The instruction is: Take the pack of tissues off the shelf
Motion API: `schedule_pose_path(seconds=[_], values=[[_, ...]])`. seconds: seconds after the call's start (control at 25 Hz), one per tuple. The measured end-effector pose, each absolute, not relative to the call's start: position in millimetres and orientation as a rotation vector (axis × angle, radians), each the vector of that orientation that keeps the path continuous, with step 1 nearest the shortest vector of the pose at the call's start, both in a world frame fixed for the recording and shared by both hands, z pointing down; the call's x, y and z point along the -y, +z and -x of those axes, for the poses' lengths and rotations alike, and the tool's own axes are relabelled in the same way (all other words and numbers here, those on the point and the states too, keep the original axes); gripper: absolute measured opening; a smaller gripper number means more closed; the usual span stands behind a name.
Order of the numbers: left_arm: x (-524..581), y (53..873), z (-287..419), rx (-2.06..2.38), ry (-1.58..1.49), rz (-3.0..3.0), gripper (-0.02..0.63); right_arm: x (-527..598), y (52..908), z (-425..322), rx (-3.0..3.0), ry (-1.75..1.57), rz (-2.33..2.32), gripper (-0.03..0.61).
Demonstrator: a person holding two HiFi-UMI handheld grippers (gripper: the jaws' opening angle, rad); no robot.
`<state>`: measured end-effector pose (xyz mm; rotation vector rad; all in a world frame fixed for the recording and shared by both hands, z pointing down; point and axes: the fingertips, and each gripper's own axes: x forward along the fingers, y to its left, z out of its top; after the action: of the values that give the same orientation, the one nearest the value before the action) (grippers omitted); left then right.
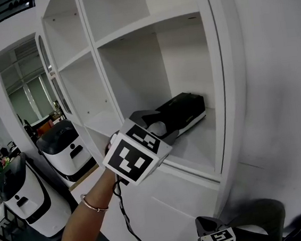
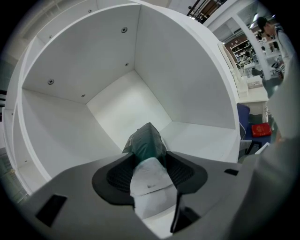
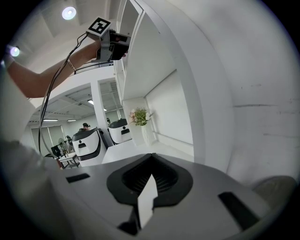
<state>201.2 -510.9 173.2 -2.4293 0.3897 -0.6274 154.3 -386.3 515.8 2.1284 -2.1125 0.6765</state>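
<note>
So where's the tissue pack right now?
The tissues lie on the floor of the shelf's right-hand compartment in the head view, their near end between the left gripper's jaws.

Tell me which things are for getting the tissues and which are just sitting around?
For the job:
pack of tissues
shelf it lies on
left tool, closed on the pack

Just around:
right tool, shut and empty
white robots on the floor
flowering plant

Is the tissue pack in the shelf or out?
In: the tissue pack lies on the shelf floor, between the left gripper's jaws.
</note>
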Motion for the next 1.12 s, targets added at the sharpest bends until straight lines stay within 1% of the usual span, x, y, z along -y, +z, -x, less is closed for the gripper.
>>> schedule_pose_path(seconds=[0.32,1.12], values=[[507,166,-186,-0.437,-0.548,2.462,0.215,384,512,-150,2.128,0.658,-2.108,0.006],[466,120,-102,-0.565,-0.275,2.503,0.207,379,503,-94,2.235,0.608,-1.964,0.006]])
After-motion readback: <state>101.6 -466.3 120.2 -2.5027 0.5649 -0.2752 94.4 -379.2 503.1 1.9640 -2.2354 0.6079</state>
